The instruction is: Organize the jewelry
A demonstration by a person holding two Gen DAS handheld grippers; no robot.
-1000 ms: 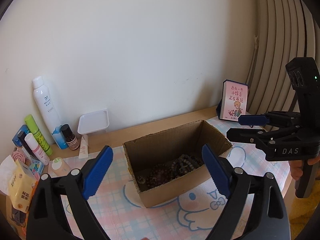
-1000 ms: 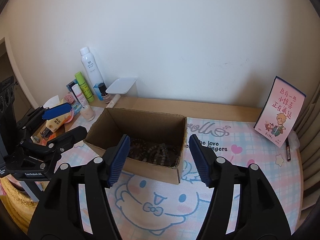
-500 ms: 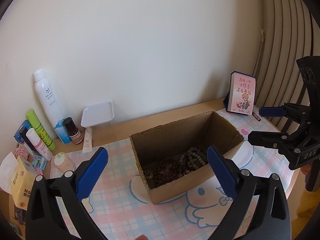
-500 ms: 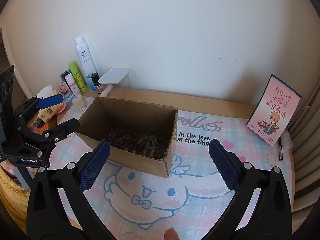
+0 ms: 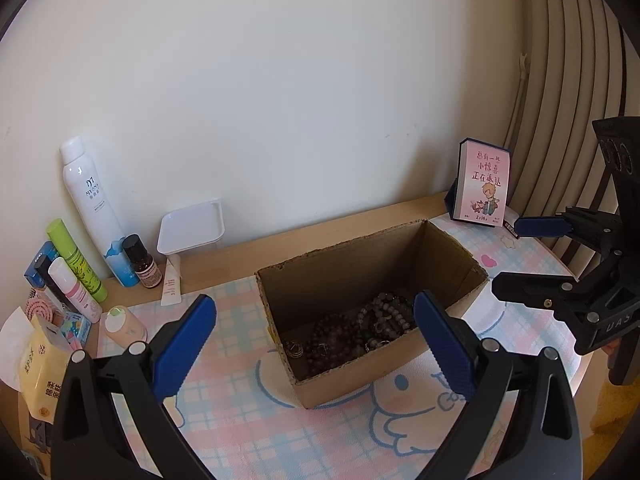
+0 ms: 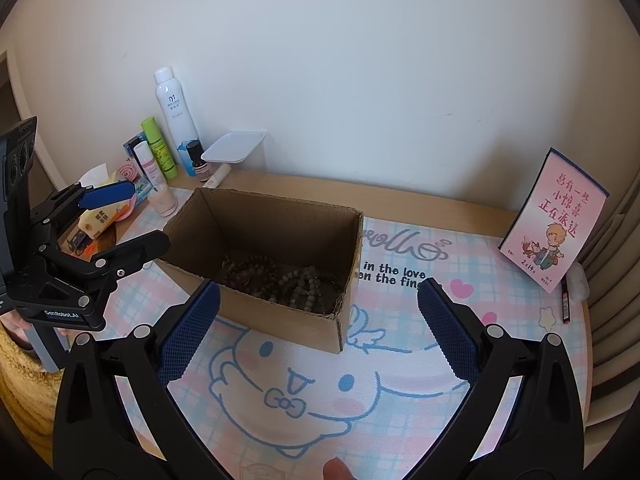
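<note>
The left tongs (image 5: 316, 328) and right tongs (image 6: 320, 312) are held spread wide, empty, above the patterned surface (image 6: 460, 320), flanking an open corrugated cardboard box (image 6: 280, 312) in which round-beaded bracelets (image 5: 360, 328) are heaped.

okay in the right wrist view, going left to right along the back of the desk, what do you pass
White spray bottle → small dark brown bottle → clear container with white lid → cardboard box holding bead bracelets → pink card → dark pen at the mat's right edge.
</note>
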